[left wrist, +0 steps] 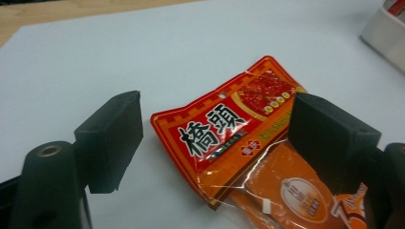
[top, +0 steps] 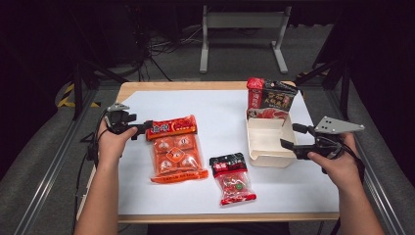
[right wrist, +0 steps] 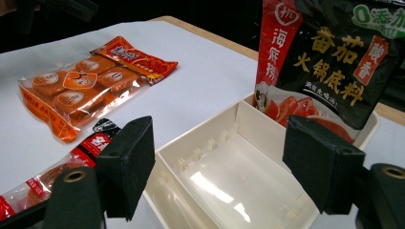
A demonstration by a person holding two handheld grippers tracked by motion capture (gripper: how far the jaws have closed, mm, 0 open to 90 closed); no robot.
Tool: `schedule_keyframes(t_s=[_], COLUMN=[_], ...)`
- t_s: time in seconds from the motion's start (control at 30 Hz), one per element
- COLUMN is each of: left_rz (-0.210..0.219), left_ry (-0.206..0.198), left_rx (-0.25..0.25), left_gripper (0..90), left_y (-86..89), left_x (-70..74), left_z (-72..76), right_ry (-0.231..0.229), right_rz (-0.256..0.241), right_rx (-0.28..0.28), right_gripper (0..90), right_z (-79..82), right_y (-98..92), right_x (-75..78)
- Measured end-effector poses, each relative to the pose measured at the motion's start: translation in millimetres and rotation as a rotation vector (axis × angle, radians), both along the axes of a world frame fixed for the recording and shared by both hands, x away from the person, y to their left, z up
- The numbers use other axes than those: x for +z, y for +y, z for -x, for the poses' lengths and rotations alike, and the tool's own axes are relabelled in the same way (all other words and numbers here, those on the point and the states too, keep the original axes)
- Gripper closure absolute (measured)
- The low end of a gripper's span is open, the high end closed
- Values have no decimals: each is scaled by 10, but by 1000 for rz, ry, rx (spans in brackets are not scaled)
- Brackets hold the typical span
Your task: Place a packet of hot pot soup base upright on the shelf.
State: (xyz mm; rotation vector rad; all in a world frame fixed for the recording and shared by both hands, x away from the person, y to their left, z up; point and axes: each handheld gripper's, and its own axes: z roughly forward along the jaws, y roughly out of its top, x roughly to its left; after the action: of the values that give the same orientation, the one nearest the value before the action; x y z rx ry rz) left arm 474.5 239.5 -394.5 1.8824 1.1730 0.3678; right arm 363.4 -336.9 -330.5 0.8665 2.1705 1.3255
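Note:
An orange packet of several cubes [top: 175, 154] with a red header [top: 171, 126] lies left of centre on the white sheet. My left gripper [top: 142, 128] is open at the header's left end; in the left gripper view the header [left wrist: 224, 129] lies between the spread jaws of that gripper [left wrist: 215, 114], apart from both pads. A white box [top: 266, 159] stands at the right, with a black and red pouch [top: 271, 100] upright in its far end. My right gripper [top: 292, 136] is open at the box's right rim. In the right gripper view it [right wrist: 222, 138] faces the box wall [right wrist: 210, 129] and the pouch [right wrist: 329, 62].
A small red packet with a black header [top: 232, 178] lies near the front edge, also seen as the small packet [right wrist: 62, 167] beside the left jaw. The white sheet [top: 220, 107] covers a wooden table [top: 147, 85]. A metal stand [top: 242, 19] is behind the table.

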Motion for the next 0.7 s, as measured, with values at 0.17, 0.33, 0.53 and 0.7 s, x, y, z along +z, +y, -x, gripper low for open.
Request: schedule_keyframes(t_s=[0.17, 0.33, 0.53, 0.7], left_rz=[49, 42, 48, 49], left_ry=[-3, 30, 60, 88], left_rx=[18, 34, 44, 39], left_gripper=[234, 233, 251, 278], left_y=[-8, 18, 30, 46], left_x=[-151, -281, -389, -459], left_z=[-91, -172, -238, -277], right_ry=[8, 14, 25, 37], right_rz=[9, 23, 32, 44], right_rx=[0, 4, 10, 18], right_gripper=[269, 266, 266, 263], right_z=[4, -1, -18, -34], right_y=[18, 44, 80, 121], right_x=[-29, -63, -102, -143])
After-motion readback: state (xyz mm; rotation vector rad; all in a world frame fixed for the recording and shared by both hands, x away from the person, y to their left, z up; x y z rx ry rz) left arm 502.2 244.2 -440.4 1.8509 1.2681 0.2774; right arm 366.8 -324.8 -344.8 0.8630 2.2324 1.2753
